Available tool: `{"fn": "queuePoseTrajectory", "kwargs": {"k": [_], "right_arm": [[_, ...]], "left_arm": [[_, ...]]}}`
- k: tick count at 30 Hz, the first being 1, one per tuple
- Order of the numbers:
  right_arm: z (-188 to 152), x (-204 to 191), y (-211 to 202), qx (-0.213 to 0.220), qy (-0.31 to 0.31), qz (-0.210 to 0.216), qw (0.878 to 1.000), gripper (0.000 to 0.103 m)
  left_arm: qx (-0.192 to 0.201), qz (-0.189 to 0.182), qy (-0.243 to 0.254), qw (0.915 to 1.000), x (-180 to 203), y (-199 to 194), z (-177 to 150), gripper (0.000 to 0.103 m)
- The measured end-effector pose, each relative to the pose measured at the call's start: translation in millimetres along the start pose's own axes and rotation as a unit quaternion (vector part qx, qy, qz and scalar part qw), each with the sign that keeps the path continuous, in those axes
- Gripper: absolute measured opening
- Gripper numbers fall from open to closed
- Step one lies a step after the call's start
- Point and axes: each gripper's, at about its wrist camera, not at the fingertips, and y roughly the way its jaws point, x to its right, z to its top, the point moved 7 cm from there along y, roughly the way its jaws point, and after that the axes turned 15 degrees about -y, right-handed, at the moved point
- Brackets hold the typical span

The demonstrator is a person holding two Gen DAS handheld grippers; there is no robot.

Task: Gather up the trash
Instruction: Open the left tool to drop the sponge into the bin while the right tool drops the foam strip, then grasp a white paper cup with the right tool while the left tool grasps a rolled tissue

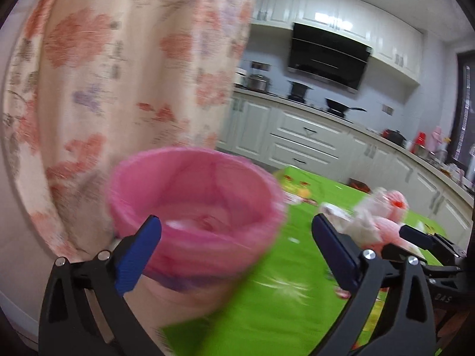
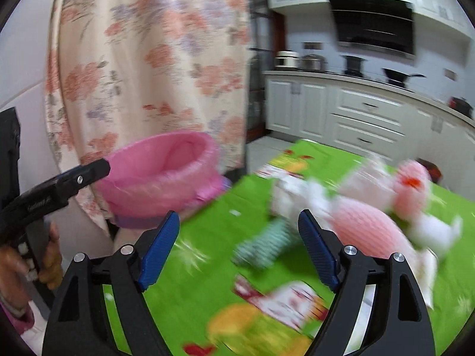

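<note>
A bin lined with a pink bag stands at the table's left edge, just beyond my left gripper, which is open with nothing held. Crumpled trash lies on the green tablecloth to the right. My right gripper is open over the cloth, holding nothing. Beyond it lie a teal foam net, a pink foam net, white paper scraps and another pink piece. The pink bin sits at the left, with a left-gripper finger at its rim. Both views are blurred.
A floral curtain hangs right behind the bin. White kitchen cabinets with pots and a wok on the counter run along the back, under a black range hood. A person's hand grips the left tool's handle.
</note>
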Motion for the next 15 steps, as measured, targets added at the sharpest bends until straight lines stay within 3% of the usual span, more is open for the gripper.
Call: {"fn": "queuePoseTrajectory", "kwargs": {"k": [8, 15], "right_arm": [[-68.3, 73.4, -57.0, -0.017, 0.063, -0.089, 0.994, 0.078], [-116.9, 137.9, -77.8, -0.051, 0.132, -0.151, 0.978, 0.078]], "left_arm": [[-0.066, -0.047, 0.07, 0.9942, 105.5, 20.7, -87.5, 0.098], [-0.097, -0.074, 0.108, 0.9867, 165.1, 37.9, -131.6, 0.098]]}}
